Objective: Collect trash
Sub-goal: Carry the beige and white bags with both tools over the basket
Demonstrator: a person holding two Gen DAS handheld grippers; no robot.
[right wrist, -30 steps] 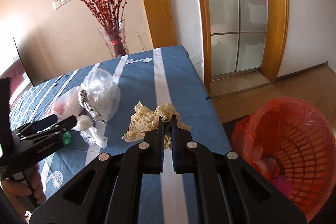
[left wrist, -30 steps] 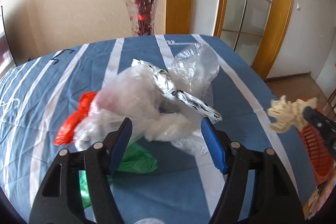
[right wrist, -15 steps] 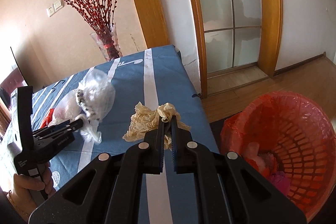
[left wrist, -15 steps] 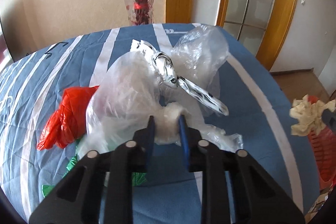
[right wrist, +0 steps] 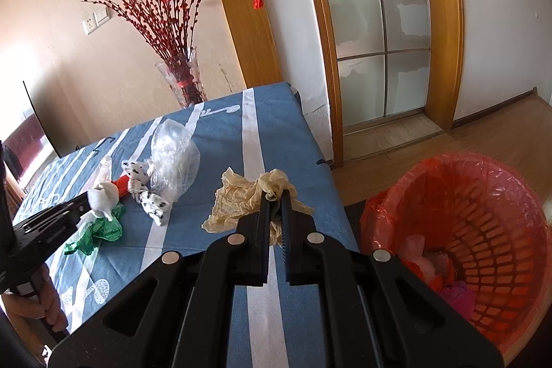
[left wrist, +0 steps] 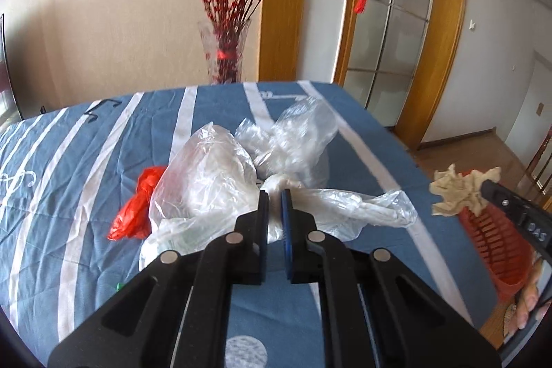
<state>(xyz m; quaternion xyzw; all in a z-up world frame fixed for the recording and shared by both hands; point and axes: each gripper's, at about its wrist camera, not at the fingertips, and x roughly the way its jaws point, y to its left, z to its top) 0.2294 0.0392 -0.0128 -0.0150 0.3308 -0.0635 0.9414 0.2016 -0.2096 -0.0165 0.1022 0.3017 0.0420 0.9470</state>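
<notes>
My left gripper [left wrist: 274, 194] is closing its jaws tight on the twisted neck of a clear plastic bag [left wrist: 207, 185], which hangs a little above the blue striped tablecloth [left wrist: 86, 161]. From the right wrist view the left gripper [right wrist: 88, 204] holds that white wad [right wrist: 103, 194] over a green bag [right wrist: 101, 230]. My right gripper [right wrist: 274, 195] is shut on a crumpled beige bag [right wrist: 238, 199] near the table's right edge; the same beige bag [left wrist: 459, 192] shows at the right of the left wrist view. A red bin [right wrist: 483, 223] with a red liner stands on the floor to the right.
On the cloth lie a red bag [left wrist: 138, 206], a second clear bag [right wrist: 176, 161] and a black-spotted white wrapper [right wrist: 153, 207]. A glass vase of red branches [right wrist: 183, 81] stands beyond the far end. Wooden floor and a glass door lie to the right.
The left gripper went from wide open to shut on the clear bag's neck and rose with it. The right gripper kept its hold on the beige bag, with the bin now larger in view.
</notes>
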